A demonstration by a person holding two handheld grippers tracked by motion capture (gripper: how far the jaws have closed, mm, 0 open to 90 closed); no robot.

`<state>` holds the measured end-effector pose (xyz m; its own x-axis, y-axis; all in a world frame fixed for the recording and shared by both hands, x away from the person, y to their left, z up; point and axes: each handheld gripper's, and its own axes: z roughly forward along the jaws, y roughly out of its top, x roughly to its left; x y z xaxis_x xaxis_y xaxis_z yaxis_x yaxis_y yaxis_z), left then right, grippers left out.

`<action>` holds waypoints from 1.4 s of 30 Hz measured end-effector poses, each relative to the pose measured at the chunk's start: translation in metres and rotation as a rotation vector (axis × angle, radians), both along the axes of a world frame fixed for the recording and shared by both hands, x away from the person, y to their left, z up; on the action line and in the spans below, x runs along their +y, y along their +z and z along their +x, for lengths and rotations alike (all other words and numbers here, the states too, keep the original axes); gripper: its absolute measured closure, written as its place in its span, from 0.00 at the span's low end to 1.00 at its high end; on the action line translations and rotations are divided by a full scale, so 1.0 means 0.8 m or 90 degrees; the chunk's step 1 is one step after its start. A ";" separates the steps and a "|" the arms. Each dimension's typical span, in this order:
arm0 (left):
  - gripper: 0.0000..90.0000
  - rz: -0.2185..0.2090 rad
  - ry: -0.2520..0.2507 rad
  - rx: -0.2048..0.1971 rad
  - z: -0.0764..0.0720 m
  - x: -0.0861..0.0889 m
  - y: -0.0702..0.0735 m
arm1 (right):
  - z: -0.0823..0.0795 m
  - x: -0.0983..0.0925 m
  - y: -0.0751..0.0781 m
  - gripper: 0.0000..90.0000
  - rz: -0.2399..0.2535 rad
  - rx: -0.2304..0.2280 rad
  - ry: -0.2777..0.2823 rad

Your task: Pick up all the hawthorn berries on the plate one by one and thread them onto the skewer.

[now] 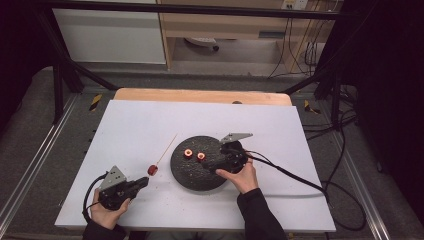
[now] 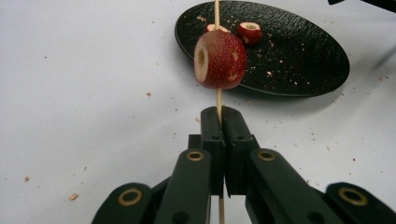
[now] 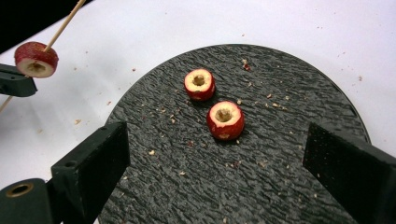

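With my left gripper [image 2: 219, 122] clamped on the skewer [image 2: 216, 14] and its threaded fruit [image 2: 220, 59], my right gripper [image 3: 217, 154] hangs jaws apart over the plate [image 3: 289, 154], nearest cored fruit [image 3: 225, 120] at twelve o'clock between them

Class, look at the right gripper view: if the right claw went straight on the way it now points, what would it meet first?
Probably the nearer cored red fruit on the black plate, which lies almost centred between the open jaws of the right claw. The second fruit sits just beyond it. Depth is unclear; angled downward, the claw might touch the plate first.
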<state>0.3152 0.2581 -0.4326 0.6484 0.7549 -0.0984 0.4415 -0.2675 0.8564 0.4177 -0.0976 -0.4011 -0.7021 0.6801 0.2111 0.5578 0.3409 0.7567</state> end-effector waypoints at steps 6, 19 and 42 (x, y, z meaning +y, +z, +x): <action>0.98 0.004 -0.004 0.006 0.001 -0.002 -0.004 | 0.015 0.013 0.007 0.10 -0.044 0.005 0.018; 0.98 0.007 -0.009 0.010 0.001 -0.003 -0.007 | 0.042 0.037 0.011 0.11 -0.139 0.022 0.041; 0.98 0.015 -0.013 0.009 0.002 -0.004 -0.009 | 0.072 0.077 0.003 0.43 -0.248 0.085 0.111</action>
